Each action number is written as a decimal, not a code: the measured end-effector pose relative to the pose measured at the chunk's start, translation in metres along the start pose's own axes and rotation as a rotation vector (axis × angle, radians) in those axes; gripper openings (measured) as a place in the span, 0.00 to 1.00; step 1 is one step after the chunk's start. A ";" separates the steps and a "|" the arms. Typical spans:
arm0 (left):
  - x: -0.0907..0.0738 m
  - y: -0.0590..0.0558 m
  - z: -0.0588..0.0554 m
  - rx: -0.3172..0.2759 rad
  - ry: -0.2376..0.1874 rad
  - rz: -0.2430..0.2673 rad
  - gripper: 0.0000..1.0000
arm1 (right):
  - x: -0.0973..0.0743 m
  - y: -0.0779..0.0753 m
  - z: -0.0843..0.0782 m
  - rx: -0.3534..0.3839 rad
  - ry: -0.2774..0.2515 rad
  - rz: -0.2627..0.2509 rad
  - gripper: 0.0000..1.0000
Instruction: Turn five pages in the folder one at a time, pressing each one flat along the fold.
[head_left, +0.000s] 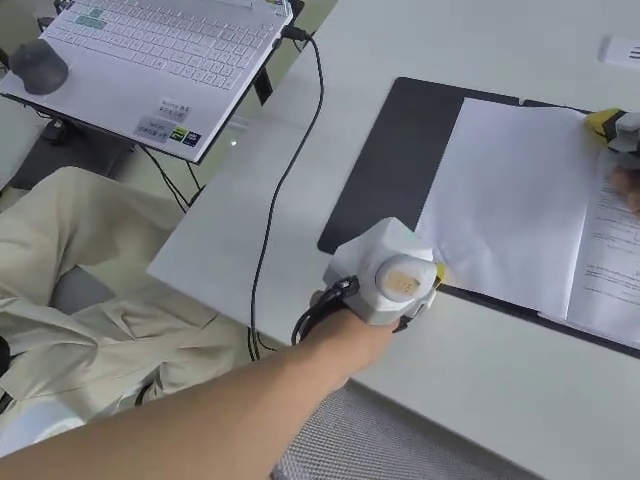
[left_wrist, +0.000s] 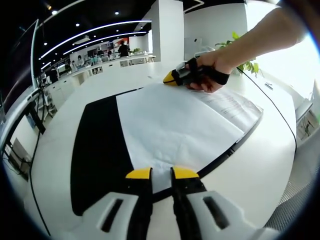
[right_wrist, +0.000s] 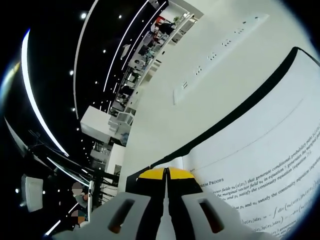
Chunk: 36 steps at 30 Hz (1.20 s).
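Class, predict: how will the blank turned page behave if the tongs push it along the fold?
Probably floppy: the blank page is one thin sheet, faintly rippled near the left tongs. Likely light, so it may slide or buckle over the black folder unless pinned.

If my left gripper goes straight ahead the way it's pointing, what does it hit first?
Most likely the near edge of the blank white page, which lies just ahead of the left gripper tips on the black folder. Whether the tips touch the paper now is unclear.
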<state>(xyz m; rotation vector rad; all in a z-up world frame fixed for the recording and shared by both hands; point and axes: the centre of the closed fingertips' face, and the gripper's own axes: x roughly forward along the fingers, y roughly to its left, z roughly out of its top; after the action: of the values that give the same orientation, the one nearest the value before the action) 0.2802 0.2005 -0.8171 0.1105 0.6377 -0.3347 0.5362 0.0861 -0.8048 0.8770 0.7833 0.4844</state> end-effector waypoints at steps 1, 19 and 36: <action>0.000 0.000 0.000 -0.004 0.000 0.001 0.12 | -0.002 0.000 -0.002 0.001 0.007 0.000 0.00; 0.001 0.001 -0.001 -0.011 0.001 0.011 0.10 | -0.057 0.006 -0.062 -0.037 0.168 0.088 0.00; 0.001 0.001 -0.001 0.009 -0.003 0.014 0.10 | -0.123 0.009 -0.144 -0.108 0.303 0.155 0.00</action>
<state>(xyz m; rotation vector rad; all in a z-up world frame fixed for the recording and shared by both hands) 0.2803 0.2011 -0.8188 0.1229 0.6327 -0.3236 0.3473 0.0807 -0.8048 0.7757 0.9590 0.8025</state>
